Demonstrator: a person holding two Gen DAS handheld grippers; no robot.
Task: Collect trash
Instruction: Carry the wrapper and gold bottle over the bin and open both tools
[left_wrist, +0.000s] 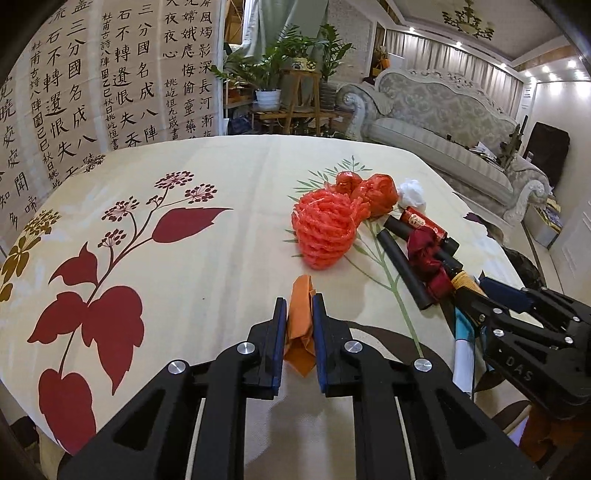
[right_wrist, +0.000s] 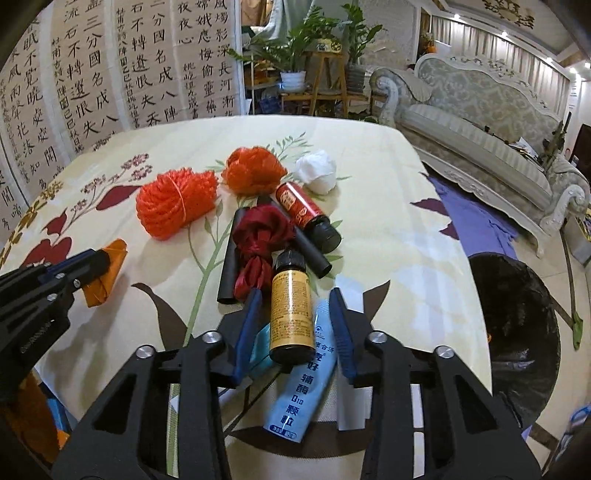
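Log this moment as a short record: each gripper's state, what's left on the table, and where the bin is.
left gripper: shut on folded orange paper
right gripper: jaws either side of yellow-label bottle, pads not pressing on it
under bottle: blue sachet
still on tablecloth: orange twine ball, orange mesh wad, white tissue, red-label bottle, red ribbon, black tubes
bin: black-lined, right of table

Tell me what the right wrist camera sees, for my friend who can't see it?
The right gripper straddles a yellow-labelled bottle lying on a blue packet on the floral tablecloth. Left, the left gripper pinches orange paper.
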